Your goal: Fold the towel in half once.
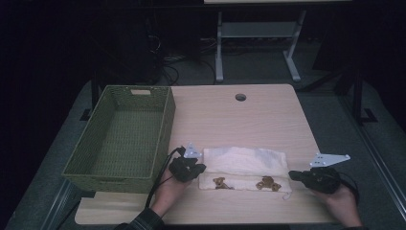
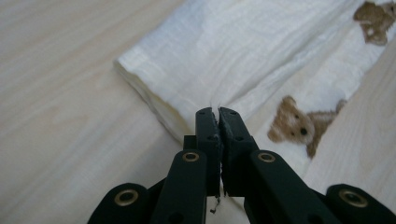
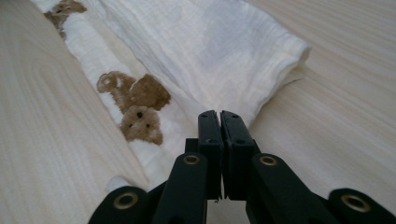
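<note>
A white cloth [image 1: 244, 165] with brown teddy bears printed on it lies folded near the table's front edge, its upper layer stopping short of the bear strip. My left gripper [image 1: 198, 168] is at the cloth's left end, and my right gripper [image 1: 290, 175] is at its right end. In the left gripper view the jaws [image 2: 218, 112] are pressed together at the edge of the upper layer of the cloth [image 2: 233, 56]. The right gripper view shows the same: jaws [image 3: 219, 114] shut where the folded layer of the cloth [image 3: 210, 51] ends, beside a bear.
A green woven basket [image 1: 165, 129] stands empty on the left of the wooden table [image 1: 239, 120], close to my left hand. A round cable hole [image 1: 240, 97] sits near the far edge. A white desk frame [image 1: 219, 57] stands on the floor behind.
</note>
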Demonstrator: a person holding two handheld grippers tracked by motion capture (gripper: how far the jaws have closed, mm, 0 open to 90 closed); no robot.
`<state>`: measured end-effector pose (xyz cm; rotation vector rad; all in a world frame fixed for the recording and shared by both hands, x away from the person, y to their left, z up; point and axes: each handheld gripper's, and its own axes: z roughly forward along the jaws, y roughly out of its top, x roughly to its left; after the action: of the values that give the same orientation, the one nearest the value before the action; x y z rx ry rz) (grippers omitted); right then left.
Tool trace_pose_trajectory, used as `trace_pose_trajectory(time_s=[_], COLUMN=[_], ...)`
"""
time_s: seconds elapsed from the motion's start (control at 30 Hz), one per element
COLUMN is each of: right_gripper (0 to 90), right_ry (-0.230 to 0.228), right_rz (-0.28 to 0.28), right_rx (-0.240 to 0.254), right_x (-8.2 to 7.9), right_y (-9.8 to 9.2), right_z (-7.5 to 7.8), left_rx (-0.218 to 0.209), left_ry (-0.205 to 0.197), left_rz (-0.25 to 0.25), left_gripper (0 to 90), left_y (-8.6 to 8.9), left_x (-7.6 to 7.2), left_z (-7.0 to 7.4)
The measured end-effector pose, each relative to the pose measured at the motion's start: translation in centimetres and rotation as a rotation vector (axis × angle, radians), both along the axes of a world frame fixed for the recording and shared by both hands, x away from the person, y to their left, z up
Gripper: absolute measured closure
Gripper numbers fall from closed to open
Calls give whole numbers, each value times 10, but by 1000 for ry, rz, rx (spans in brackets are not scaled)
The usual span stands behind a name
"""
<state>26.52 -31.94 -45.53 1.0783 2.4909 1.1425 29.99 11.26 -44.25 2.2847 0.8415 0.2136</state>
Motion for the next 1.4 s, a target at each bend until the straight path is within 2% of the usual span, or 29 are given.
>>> trace_pose_trajectory(time_s=[0.17, 0.23, 0.27, 0.3, 0.33, 0.37, 0.53, 0.63, 0.8, 0.97, 1.0, 1.07, 1.1, 1.2, 1.4], right_gripper=[866, 763, 763, 709, 705, 679, 678, 678, 680, 678, 658, 655, 638, 631, 632], right_ry=[5, -1, -1, -3, -3, -3, -13, -19, -24, -30, -30, -28, -24, -16, 3], right_rz=[24, 21, 21, 15, 13, -1, 1, 7, 1, -13, -27, -31, -37, -70, -78], right_rx=[16, 14, 14, 19, 26, 30, 28, 27, 22, 2, -3, -1, 3, 16, 11], right_x=[-8, -11, -11, -11, -10, -8, 3, 6, 15, 26, 33, 35, 39, 55, 67], right_y=[1, -2, -2, -4, -6, -5, 2, 5, 11, 15, 15, 15, 15, 14, 17], right_z=[0, 0, 0, 1, 1, 3, 7, 8, 9, 8, 8, 8, 7, 5, 0], left_rx=[1, -6, -10, -11, -21, -17, -22, -16, -25, -14, -9, -9, -9, -5, -9], left_ry=[-5, -7, -13, -15, -14, -27, -45, -56, -41, -44, -47, -48, -62, -57, -49], left_rz=[8, 12, 24, 29, 34, 38, 40, 33, 42, 59, 62, 66, 69, 81, 97], left_gripper=[868, 824, 824, 740, 705, 624, 567, 563, 556, 537, 530, 524, 512, 496, 500], left_y=[1, 1, 1, 2, 1, 0, -6, -7, -9, -10, -11, -12, -13, -17, -20], left_x=[-2, -2, -2, -1, 0, 1, 9, 13, 21, 33, 38, 42, 46, 60, 71], left_z=[2, 2, 2, 2, 3, 6, 10, 12, 11, 7, 6, 6, 6, 4, -2])
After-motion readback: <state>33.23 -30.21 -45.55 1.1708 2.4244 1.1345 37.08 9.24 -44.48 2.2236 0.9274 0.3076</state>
